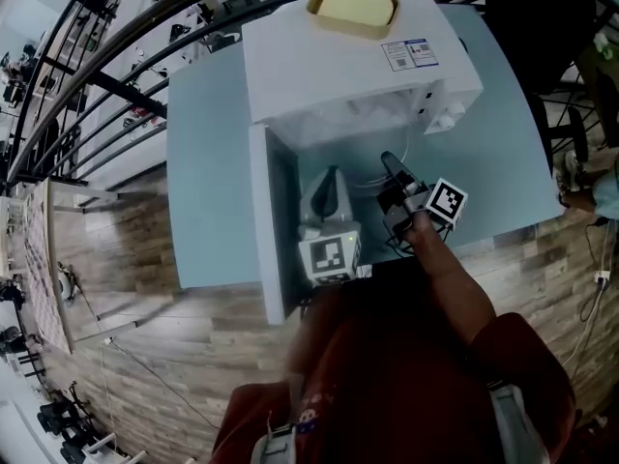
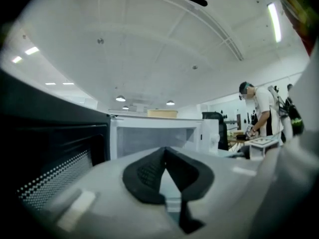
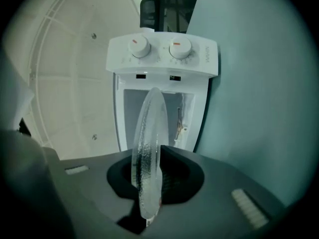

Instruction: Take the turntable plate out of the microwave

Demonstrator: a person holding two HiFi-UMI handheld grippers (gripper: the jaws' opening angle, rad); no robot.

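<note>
The white microwave [image 1: 338,66] stands on a teal table [image 1: 208,162] with its door [image 1: 266,220] swung open to the left. My right gripper [image 3: 152,152] is shut on the clear glass turntable plate [image 3: 149,118], which I see edge-on and outside the cavity, in front of the opening. In the head view this gripper [image 1: 389,160] sits just before the microwave's mouth; the plate is too clear to make out there. My left gripper [image 2: 165,151] is shut and holds nothing. It points level at the open cavity [image 2: 154,138], beside the door [image 2: 50,138], and shows in the head view [image 1: 332,177] left of the right one.
A shallow tan tray [image 1: 353,10] rests on top of the microwave. Two dials [image 3: 159,46] sit on its control panel. A black railing [image 1: 87,75] runs along the left, above a wooden floor. A person [image 2: 261,111] stands at a far table on the right.
</note>
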